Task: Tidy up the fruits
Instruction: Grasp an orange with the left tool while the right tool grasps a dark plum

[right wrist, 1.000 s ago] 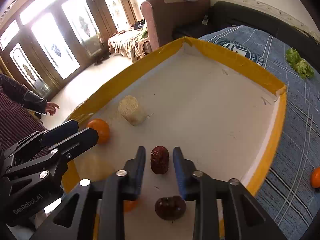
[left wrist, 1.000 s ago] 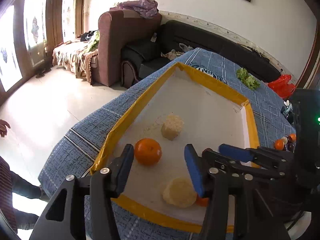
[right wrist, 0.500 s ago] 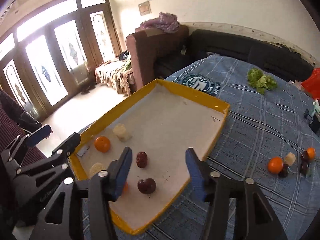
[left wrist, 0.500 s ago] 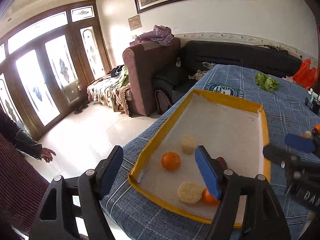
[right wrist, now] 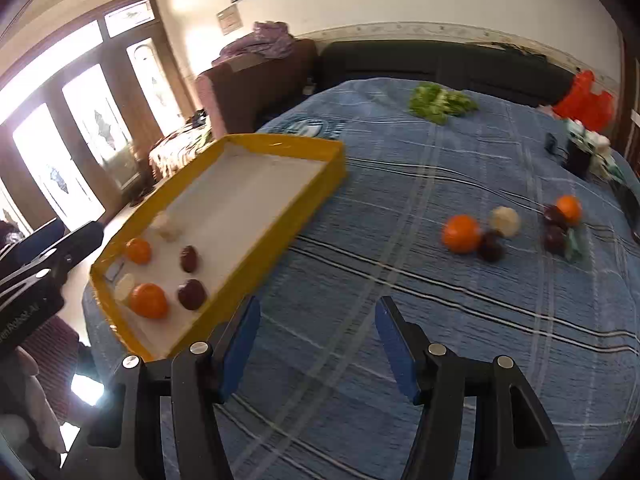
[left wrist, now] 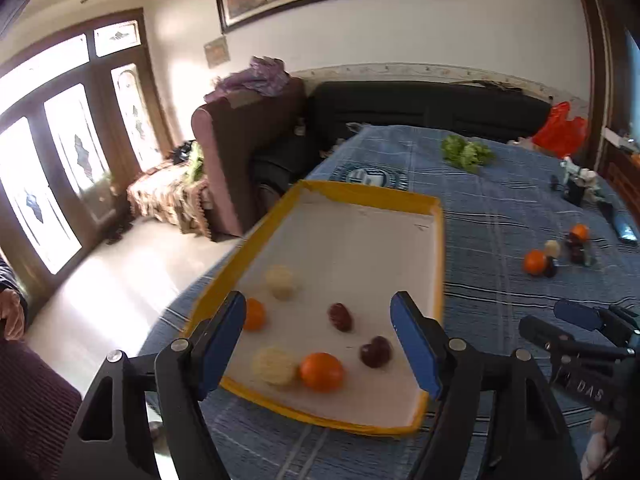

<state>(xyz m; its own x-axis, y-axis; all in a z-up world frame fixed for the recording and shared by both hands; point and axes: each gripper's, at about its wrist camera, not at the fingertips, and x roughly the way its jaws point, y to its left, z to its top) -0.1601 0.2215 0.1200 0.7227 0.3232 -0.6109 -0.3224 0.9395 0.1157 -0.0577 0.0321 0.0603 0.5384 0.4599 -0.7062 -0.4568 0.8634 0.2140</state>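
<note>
Fruits sat in two groups: six pieces lay in the near end of the yellow-rimmed tray [left wrist: 438, 240], among them an orange [left wrist: 322, 372], two dark plums [left wrist: 375, 352] and a pale round piece [left wrist: 274, 365], while a loose cluster [right wrist: 508, 228] waited well apart on the blue-clothed counter [right wrist: 440, 300]. Your left hand-held gripper [left wrist: 320, 340] hung over the tray's near end with its jaws spread wide and nothing between them. Your right hand-held gripper [right wrist: 318, 344] was equally released and empty, poised over bare cloth between the tray and the cluster.

By my reading, you were heading to the cluster for the next piece. The risk lay there: the loose orange [right wrist: 461, 234] touched a dark plum [right wrist: 491, 246] and sat just beside a pale piece [right wrist: 506, 221], so a jaw coming down between them could nudge round fruit into rolling across the cloth. The right view was smeared with motion, so a hurried approach could land off centre and pinch two fruits together.
</note>
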